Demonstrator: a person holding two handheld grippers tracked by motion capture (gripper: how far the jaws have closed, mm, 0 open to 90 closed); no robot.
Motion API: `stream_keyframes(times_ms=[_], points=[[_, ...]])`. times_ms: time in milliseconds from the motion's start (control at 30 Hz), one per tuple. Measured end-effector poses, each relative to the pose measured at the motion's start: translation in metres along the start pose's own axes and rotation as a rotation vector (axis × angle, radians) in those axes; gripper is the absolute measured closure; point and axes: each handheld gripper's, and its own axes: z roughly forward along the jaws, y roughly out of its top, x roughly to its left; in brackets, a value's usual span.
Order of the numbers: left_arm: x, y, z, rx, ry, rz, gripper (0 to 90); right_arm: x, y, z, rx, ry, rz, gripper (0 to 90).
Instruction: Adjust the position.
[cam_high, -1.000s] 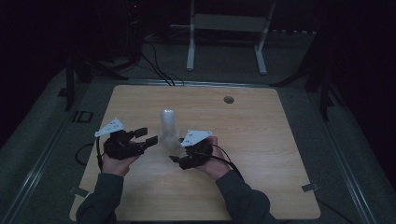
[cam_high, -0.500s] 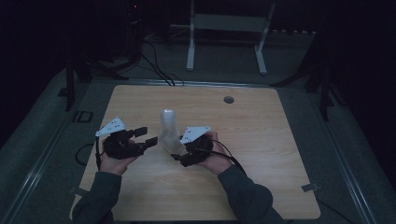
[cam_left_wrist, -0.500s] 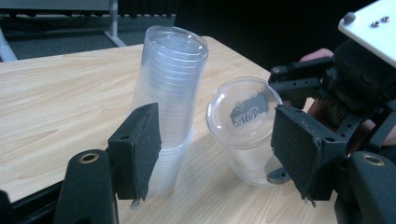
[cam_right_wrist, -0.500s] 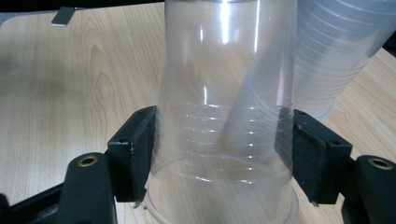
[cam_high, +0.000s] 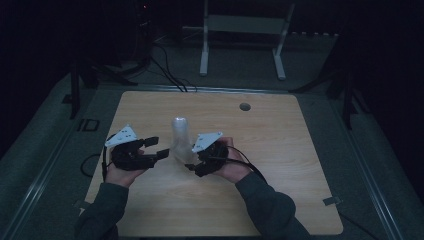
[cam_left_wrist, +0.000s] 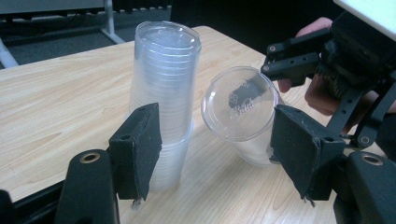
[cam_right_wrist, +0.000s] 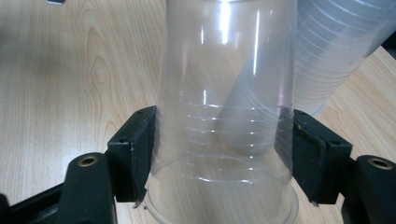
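A stack of clear plastic cups (cam_high: 180, 132) stands upside down on the wooden table (cam_high: 280, 145), left of centre. My right gripper (cam_high: 192, 167) is shut on a single clear cup (cam_right_wrist: 224, 116), which it holds tilted just beside the stack (cam_right_wrist: 336, 51). In the left gripper view that cup (cam_left_wrist: 240, 112) shows its round bottom, with the right gripper (cam_left_wrist: 294, 60) behind it. My left gripper (cam_high: 157, 148) hovers left of the stack (cam_left_wrist: 163, 93) with its jaws open and nothing between the pads (cam_left_wrist: 140, 154).
A round cable hole (cam_high: 244, 106) sits in the table's far part. Beyond the far edge, a white metal stand (cam_high: 240, 25) and cables (cam_high: 170, 75) are on the dark floor. A cable (cam_high: 247, 162) trails from the right gripper over the table.
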Motion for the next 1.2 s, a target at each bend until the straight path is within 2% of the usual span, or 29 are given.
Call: stream_keyframes(times_ms=[367,633,900,1033,1200], points=[[-0.001,0.002,-0.002,0.032,0.011,0.048,33.9,-0.005,0.004,-0.003,0.037,0.015,-0.036,30.8],[-0.003,0.004,-0.002,0.073,0.019,0.087,34.1,-0.009,0.01,-0.007,0.058,0.03,-0.059,30.8],[-0.004,0.005,-0.001,0.087,0.003,0.106,35.0,-0.013,0.011,-0.007,0.089,0.038,-0.064,30.7],[-0.004,0.006,-0.001,0.094,-0.002,0.119,35.1,-0.014,0.012,-0.008,0.109,0.044,-0.083,30.8],[-0.004,0.005,0.002,0.129,-0.022,0.152,35.1,-0.015,0.015,-0.008,0.133,0.063,-0.119,30.8]])
